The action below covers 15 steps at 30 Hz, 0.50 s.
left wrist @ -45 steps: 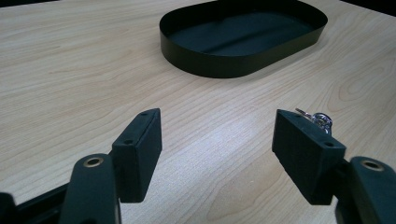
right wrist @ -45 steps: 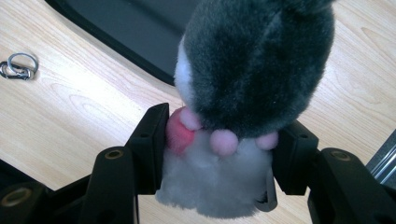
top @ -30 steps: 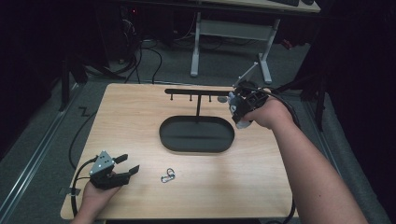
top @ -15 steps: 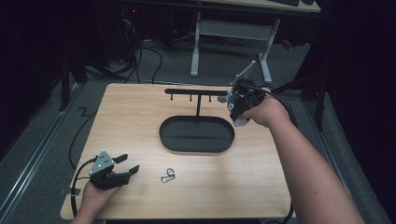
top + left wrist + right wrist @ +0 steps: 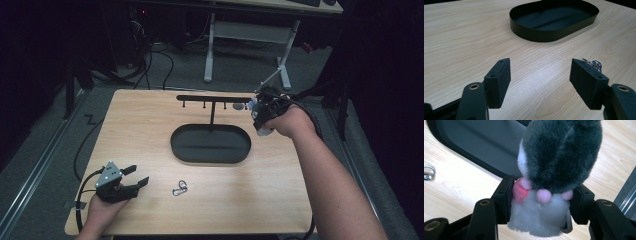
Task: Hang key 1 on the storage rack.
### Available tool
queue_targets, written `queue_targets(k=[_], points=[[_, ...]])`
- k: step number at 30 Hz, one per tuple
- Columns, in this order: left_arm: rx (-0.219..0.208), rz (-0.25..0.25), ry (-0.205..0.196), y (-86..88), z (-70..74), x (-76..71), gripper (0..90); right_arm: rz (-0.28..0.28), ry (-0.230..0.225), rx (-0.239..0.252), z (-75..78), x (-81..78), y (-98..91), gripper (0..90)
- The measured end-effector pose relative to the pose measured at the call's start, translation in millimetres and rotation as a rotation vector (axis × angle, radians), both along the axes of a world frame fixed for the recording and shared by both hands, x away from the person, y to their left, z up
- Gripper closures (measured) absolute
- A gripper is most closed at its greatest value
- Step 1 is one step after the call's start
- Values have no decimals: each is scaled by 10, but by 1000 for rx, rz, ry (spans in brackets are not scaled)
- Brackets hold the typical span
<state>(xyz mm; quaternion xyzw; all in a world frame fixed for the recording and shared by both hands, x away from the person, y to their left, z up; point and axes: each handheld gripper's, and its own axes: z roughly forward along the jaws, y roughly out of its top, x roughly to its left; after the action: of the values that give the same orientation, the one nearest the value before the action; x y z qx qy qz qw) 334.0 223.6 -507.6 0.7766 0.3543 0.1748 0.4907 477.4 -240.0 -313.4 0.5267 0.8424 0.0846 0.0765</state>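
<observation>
Nothing has really shifted since a second ago: your right tongs (image 5: 541, 195) remain clamped on the plush toy (image 5: 554, 170), held up by the end of the hook rack (image 5: 212, 98), above the far right edge of the black tray (image 5: 210, 144). So the hanging looks not yet done. Your left tongs (image 5: 540, 75) rest wide and empty on the bench (image 5: 150, 130), just beside the metal clip (image 5: 180, 188), as before.
</observation>
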Motion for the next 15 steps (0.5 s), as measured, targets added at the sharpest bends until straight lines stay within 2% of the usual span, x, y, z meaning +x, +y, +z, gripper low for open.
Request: queue_targets(k=[3, 4, 5, 8, 9, 10, 15], points=[[0, 0, -1, -3, -3, 1, 338, -15, 18, 3, -137, -9, -48, 453], [1, 0, -1, -4, -4, 2, 338, -15, 18, 3, -137, -9, -48, 453], [1, 0, -1, -6, -5, 2, 339, -14, 27, 9, -210, -11, -64, 453], [3, 0, -2, -7, -5, 2, 339, -10, 34, 9, -280, -13, -70, 452], [4, 0, -2, -8, -7, 2, 339, -10, 43, 8, -351, -13, -69, 451], [4, 0, -2, -8, -7, 2, 339, -10, 43, 8, -351, -13, -69, 451], [6, -2, -1, -9, -7, 2, 339, -3, 50, 20, -537, 2, -46, 447]])
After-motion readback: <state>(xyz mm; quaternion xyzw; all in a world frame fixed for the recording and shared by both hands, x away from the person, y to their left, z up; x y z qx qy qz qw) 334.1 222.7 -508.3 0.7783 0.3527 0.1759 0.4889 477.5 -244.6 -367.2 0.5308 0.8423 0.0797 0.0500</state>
